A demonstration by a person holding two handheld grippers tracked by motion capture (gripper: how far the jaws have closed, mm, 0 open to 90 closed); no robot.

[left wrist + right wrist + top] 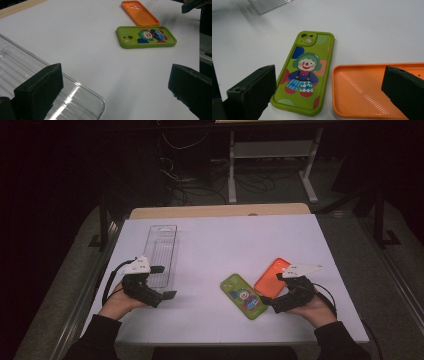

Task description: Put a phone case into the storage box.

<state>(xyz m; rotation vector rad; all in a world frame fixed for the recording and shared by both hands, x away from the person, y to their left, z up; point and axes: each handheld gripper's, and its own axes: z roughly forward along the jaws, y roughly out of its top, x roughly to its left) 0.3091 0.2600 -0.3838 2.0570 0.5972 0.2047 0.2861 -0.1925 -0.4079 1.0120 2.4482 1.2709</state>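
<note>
A green phone case (243,296) with a cartoon clown lies face down on the white table (220,240), front centre. Beside it on the right lies an orange phone case (272,276), hollow side up. My right gripper (273,288) stands open just in front of both cases. In the right gripper view the green case (305,72) and the orange case (362,92) lie between its spread jaws, untouched. My left gripper (163,282) is open at the near end of a clear plastic tray (162,252). In the left gripper view one jaw hovers over the tray's (25,75) corner.
The table's wooden far edge (220,211) borders a dark floor with cables and a white frame (272,150). In the left gripper view both cases, green (146,37) and orange (140,13), lie farther off, beside the right gripper (191,5).
</note>
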